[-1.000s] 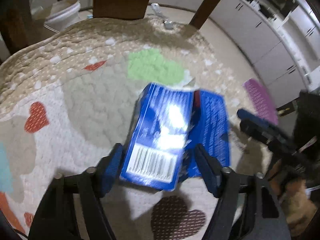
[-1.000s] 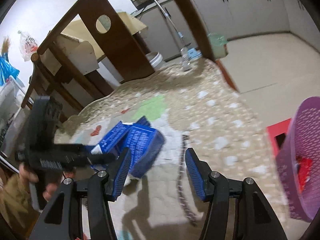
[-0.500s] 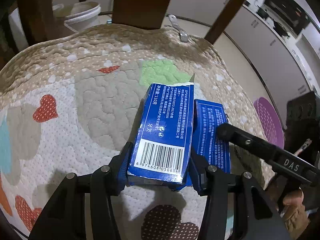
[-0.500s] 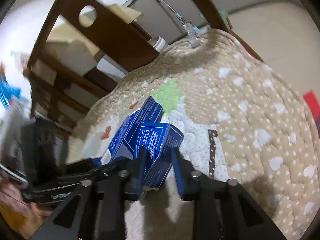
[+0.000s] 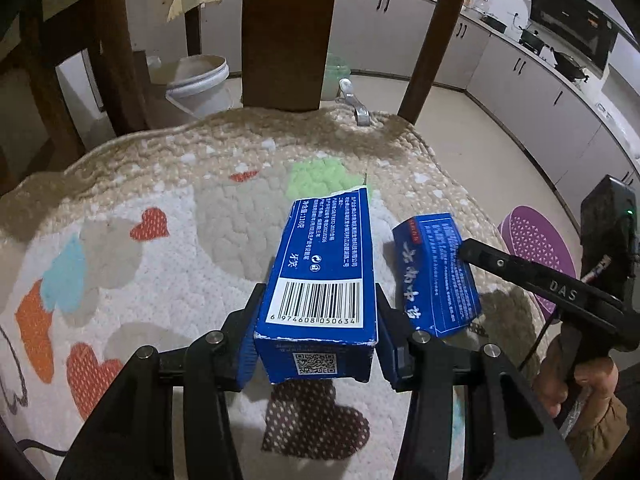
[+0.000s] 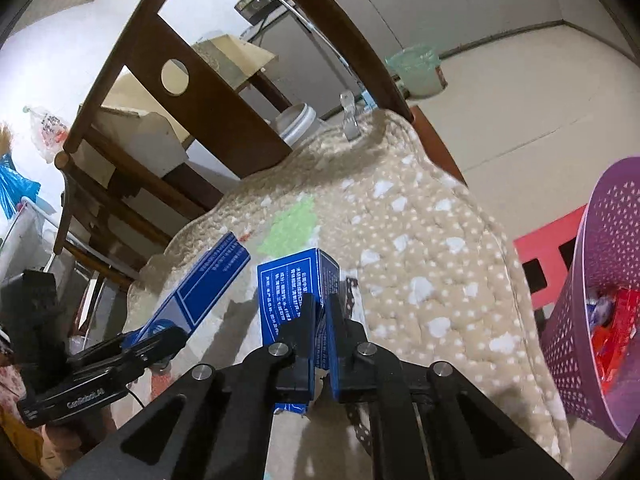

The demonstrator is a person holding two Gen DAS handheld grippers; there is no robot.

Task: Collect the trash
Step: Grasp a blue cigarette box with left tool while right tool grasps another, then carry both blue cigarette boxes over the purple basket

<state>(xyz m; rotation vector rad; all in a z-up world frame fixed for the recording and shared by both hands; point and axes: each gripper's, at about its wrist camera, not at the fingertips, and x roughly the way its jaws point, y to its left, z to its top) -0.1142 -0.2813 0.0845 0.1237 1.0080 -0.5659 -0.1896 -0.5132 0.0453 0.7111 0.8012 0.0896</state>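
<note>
My left gripper [image 5: 318,320] is shut on a long blue box with a barcode [image 5: 324,276] and holds it above the quilted chair cushion [image 5: 160,248]. My right gripper [image 6: 320,312] is shut on a second, squashed blue box [image 6: 298,292], also lifted off the cushion. In the left wrist view that second box [image 5: 434,272] hangs to the right in the right gripper's black fingers [image 5: 520,272]. In the right wrist view the barcode box [image 6: 204,284] sits at the left in the left gripper. A purple mesh basket [image 6: 600,280] holding red wrappers stands at the right.
The wooden chair back [image 5: 288,32] rises behind the cushion. A white bucket [image 5: 200,84] and a green-lined bin [image 6: 416,68] stand on the floor beyond. A metal clip [image 5: 356,104] sits at the cushion's far edge. Grey cabinets [image 5: 520,80] line the wall. A red stool [image 6: 548,248] is beside the basket.
Both grippers closed on the two blue boxes that lay on the cushion and lifted them. The boxes have come apart, the squashed one moving right.
</note>
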